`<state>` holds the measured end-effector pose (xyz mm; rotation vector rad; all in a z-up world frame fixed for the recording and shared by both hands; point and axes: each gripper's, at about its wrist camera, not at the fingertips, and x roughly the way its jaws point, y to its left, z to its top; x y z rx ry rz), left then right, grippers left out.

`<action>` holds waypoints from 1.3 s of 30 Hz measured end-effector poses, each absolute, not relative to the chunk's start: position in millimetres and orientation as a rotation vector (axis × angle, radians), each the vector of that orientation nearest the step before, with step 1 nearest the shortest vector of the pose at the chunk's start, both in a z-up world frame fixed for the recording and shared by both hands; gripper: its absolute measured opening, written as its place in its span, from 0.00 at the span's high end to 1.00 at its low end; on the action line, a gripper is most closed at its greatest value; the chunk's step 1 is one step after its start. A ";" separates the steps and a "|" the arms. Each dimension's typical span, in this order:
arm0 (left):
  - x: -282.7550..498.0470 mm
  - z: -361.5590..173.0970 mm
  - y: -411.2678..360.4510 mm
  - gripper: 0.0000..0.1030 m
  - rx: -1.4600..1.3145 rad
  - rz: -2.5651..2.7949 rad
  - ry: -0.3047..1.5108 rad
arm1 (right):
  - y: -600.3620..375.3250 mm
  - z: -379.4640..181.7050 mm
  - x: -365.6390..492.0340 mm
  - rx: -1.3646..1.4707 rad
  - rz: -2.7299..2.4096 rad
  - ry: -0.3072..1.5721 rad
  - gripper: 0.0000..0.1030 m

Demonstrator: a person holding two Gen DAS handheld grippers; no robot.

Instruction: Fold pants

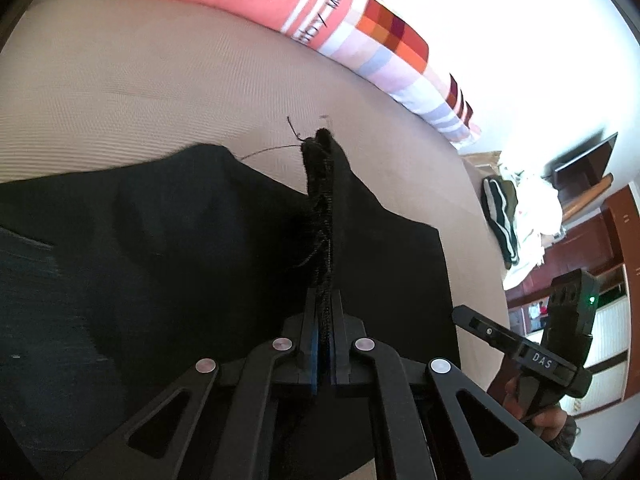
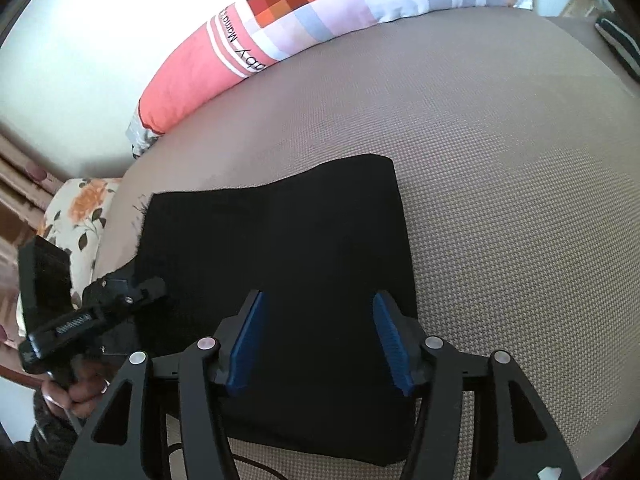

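Here, left wrist view: the black, soft woven pants point(image 1: 200, 248) are seen spread on the beige ribbed bed cover point(image 1: 160, 80), with one frayed edge drawn up into a narrow ridge.
Left gripper point(image 1: 324, 320): its jaws are pressed together on that raised edge, loose threads trailing from it.
Right gripper point(image 1: 520, 344): it is seen at the side, beside the cloth; from here its jaws cannot be judged.
Background: a coral and checked long pillow point(image 1: 280, 0) lies along the far side of the bed.

Right wrist view, pants point(image 2: 280, 248): they are laid flat as a folded dark panel on the bed cover point(image 2: 500, 160), with a clean straight edge on the right.
Right gripper point(image 2: 320, 340): its jaws are spread wide over the near part of the panel, nothing held.
Left gripper point(image 2: 120, 292): it is seen at the panel's left edge.

Handling: the cloth is judged light, limp and non-slippery; sagging is expected when lifted.
Hold: corners or a hem edge are judged best, both layers pinched together.
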<state>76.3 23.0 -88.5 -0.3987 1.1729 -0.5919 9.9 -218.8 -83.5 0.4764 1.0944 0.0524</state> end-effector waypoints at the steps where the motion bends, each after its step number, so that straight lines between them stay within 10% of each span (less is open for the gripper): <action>1: 76.3 -88.3 27.7 0.97 -0.400 -0.585 1.174 | -216.8 -83.1 9.8 0.462 0.050 1.094 0.47; 17: 65.5 -121.0 46.2 0.94 -0.308 -0.509 1.234 | -188.6 -96.3 28.4 0.134 -0.038 1.154 0.47; 24: 41.5 -109.8 34.0 0.64 -0.055 -0.454 1.160 | -183.0 -96.7 71.0 0.052 -0.050 1.147 0.47; 39: 15.4 -105.0 37.9 0.49 0.034 -0.408 1.137 | -168.8 -99.0 30.2 -0.007 -0.052 1.180 0.40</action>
